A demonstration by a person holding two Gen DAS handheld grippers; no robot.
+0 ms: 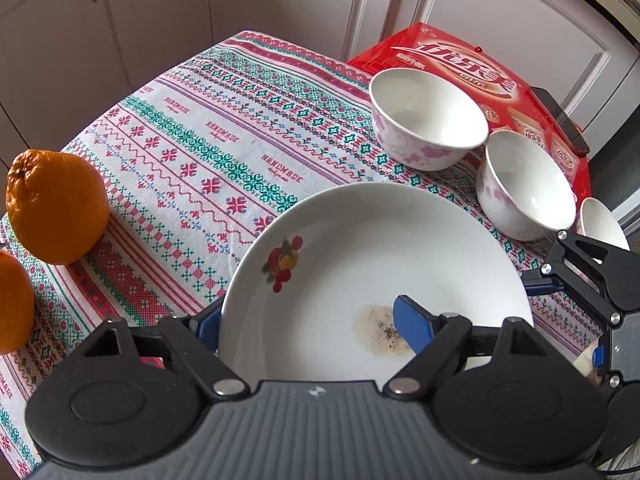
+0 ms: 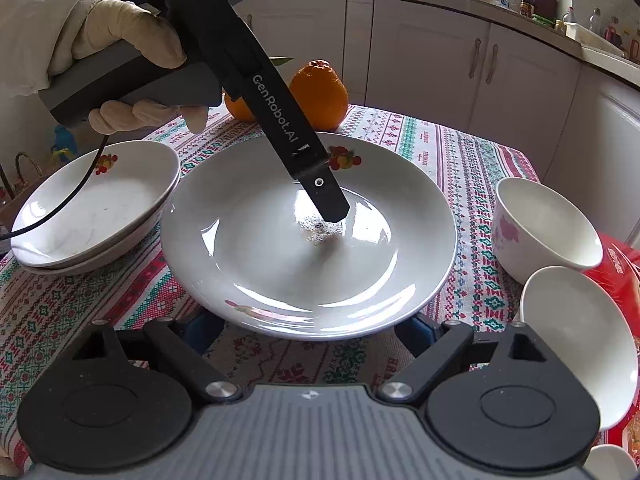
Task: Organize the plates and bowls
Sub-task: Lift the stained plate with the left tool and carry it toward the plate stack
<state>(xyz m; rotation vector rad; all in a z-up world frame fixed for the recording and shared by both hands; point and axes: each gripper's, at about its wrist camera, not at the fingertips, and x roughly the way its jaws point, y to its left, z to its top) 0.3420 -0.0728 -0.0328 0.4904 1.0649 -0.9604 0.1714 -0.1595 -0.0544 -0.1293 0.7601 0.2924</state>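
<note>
Left claw [image 1: 310, 324] straddles the rim of the big white plate [image 1: 360, 248]: one blue pad sits inside the dish, right at a brownish stain [image 1: 380, 332] on its floor, while the other pad is outside, tucked under the rim. Its fingers stand partly apart, but I cannot tell whether they actually squeeze the plate wall or only bracket it. A gloved hand [image 2: 120, 40] holds this claw's handle, angled steeply down into the plate.

From the opposite side, the right claw [image 2: 312, 328] has its fingers spread wide, with nothing seen between them. Their blue tips are hidden beneath the plate's near rim, so whether they touch its underside cannot be told.

The plate, marked with small fruit prints near its rim, sits in the middle of a table covered by a patterned tablecloth [image 1: 200, 140]. In the right wrist view, a stack of similar plates [image 2: 92, 200] rests just left of it, near but apart. On the other side, two white bowls with pink flowers [image 1: 428, 120] [image 1: 524, 188] stand close together by a red box [image 1: 460, 60], and a third bowl [image 1: 600, 220] shows only partly behind the right claw. Two oranges [image 1: 56, 204] [image 1: 12, 304] sit at the table's edge, well apart from the bowls.
</note>
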